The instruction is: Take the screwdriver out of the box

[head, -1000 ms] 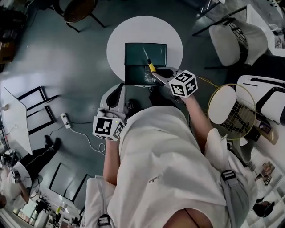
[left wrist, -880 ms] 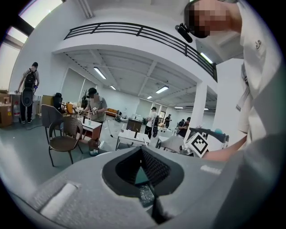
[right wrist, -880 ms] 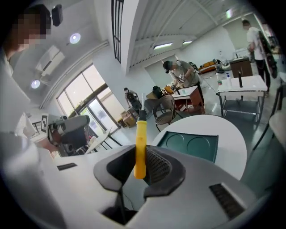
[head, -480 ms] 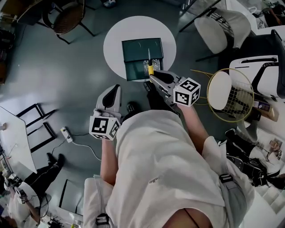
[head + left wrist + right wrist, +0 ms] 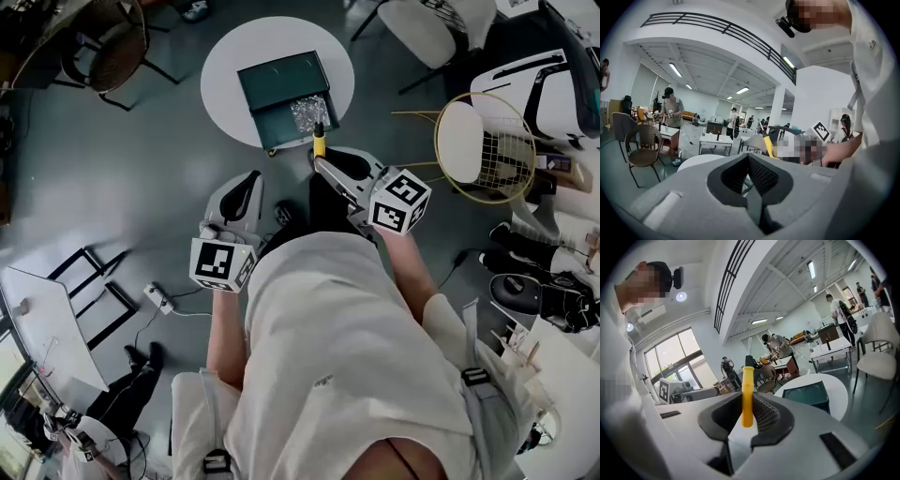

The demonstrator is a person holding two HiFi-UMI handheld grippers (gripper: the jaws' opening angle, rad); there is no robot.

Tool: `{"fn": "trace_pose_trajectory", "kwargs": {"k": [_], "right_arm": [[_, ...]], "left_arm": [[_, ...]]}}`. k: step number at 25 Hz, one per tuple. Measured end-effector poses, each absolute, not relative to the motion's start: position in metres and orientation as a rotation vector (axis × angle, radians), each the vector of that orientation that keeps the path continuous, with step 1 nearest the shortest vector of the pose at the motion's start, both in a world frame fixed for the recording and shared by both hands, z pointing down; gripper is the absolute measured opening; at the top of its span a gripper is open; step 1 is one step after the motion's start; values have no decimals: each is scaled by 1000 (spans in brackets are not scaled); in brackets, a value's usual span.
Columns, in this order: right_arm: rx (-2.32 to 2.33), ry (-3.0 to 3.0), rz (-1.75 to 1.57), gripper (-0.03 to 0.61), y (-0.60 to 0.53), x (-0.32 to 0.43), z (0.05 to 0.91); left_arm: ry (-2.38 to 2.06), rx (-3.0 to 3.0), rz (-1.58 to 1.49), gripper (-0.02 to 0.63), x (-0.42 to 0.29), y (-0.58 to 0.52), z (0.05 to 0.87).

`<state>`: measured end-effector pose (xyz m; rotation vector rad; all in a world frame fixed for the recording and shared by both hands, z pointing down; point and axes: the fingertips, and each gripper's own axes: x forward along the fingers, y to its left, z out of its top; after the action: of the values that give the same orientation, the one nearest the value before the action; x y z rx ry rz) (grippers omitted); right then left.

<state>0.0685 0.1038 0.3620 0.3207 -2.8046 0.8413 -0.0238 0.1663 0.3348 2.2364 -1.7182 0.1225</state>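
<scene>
Head view, far left: a white power strip (image 5: 159, 298) lies on the grey floor (image 5: 112, 178). A brown woven chair (image 5: 105, 49) stands near the top corner.

Left gripper (image 5: 250, 180): held out in front of the person (image 5: 347, 356), low and left of the table, well apart from the box. In the left gripper view its two dark ribbed pads (image 5: 761, 176) seem to meet along the centre line with nothing between them. The angle is shallow, so a hairline gap cannot be excluded.

Centre: round white table (image 5: 217, 82). On it sits a dark green box (image 5: 277, 79), open, with shiny crinkled material (image 5: 309, 112) in the part nearest the person.

Screwdriver (image 5: 319, 145): out of the box. Its yellow handle is clamped between the pads of the right gripper (image 5: 323, 159), whose jaws stand partly closed onto it. In the right gripper view the handle stands upright between the pads, with the black collar and metal shaft pointing up and away. The box sits on the table below and to the right of it, not touching. In the head view the collar lines up with the box's near edge.

Right: a yellow-framed racket (image 5: 506, 159) lies on the floor, with a white round cover (image 5: 466, 141) over part of its head.
</scene>
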Motion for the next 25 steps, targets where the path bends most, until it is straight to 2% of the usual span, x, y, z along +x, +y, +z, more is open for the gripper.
{"fn": "trace_pose_trajectory", "kwargs": {"k": [14,25], "right_arm": [[495,-2906,690,72,119,124,309],[565,-2915,702,72,106,134,302]], "left_arm": [[-1635,2336,78,11,10,165,321],[-1646,2345,93,11,17,156,312]]}}
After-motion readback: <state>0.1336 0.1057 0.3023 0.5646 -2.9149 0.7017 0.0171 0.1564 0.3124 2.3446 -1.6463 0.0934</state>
